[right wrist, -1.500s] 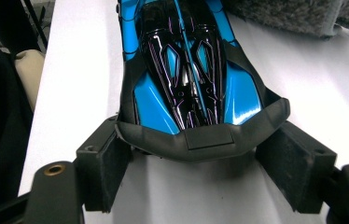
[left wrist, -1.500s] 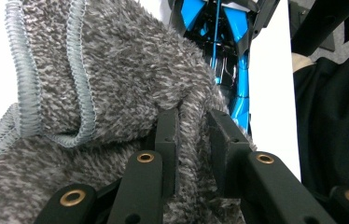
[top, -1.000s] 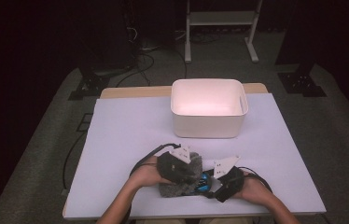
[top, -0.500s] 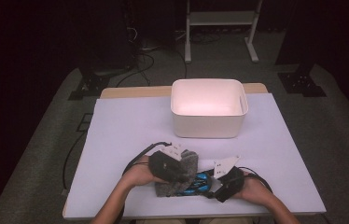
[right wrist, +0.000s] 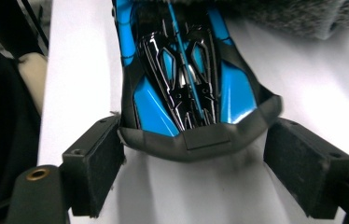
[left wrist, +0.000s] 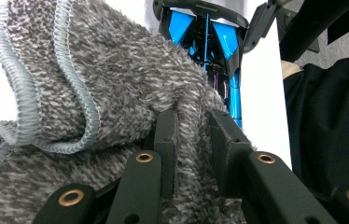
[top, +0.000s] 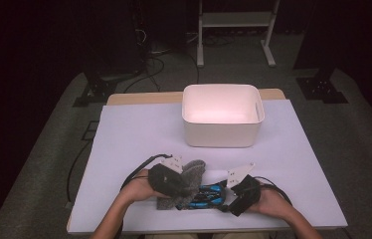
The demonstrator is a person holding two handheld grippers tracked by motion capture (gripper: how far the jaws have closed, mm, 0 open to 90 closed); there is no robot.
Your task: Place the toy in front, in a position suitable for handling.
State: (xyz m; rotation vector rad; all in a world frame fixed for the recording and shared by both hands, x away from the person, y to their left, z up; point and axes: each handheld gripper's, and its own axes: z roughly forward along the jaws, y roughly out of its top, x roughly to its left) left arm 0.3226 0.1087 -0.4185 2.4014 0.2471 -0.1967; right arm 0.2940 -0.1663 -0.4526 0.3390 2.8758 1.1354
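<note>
While the left gripper (left wrist: 191,140) pinches the grey cloth (left wrist: 116,84), the right gripper's (right wrist: 193,163) fingers, just opened, stand spread beside the blue shoe (right wrist: 186,79).

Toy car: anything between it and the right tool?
Nothing visible. The toy car lies on the table with its end between the right tool's open jaws, which have just been opening. The grey cloth, pinched by the left tool, covers only its far end.

one grey cloth (top: 190,174), one blue toy car (top: 208,195), one white bin (top: 222,130), two grippers
</note>
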